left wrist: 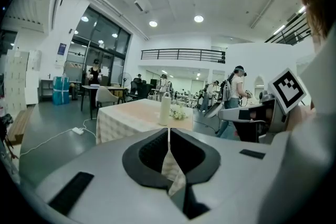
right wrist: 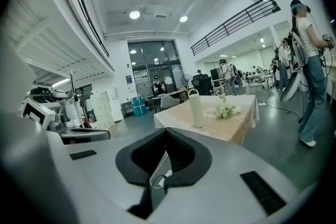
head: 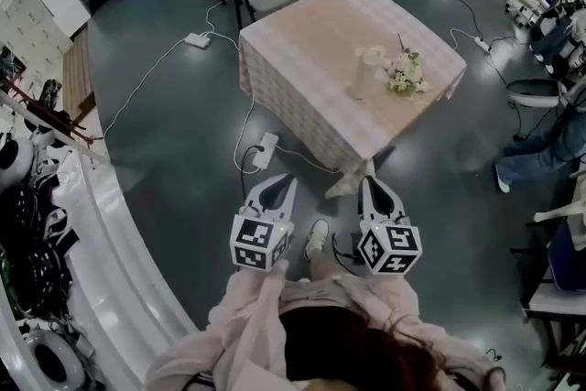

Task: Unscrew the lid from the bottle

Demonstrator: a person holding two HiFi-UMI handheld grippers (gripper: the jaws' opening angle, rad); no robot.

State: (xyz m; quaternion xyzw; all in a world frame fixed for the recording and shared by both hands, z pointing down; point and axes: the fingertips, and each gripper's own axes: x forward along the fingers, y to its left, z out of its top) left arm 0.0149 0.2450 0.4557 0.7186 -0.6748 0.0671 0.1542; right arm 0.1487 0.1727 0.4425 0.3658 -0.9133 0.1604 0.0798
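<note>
The table (head: 302,50) wears a matt woven cloth, pale beige, with a finely checked border hanging in soft folds. The bottle (head: 368,71) is smooth and cream with a satin finish; whether it is plastic or coated metal cannot be told. At its three o'clock the flowers (head: 406,73) look soft and matt white. The floor (head: 174,114) is smooth, dark grey and faintly glossy. The left gripper (head: 286,183) and right gripper (head: 368,183) have matt pale plastic shells and ribbed black pads.

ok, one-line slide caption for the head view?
Left gripper and right gripper, both shut and empty, held out short of the cloth-covered table with a cream bottle and flowers.
</note>
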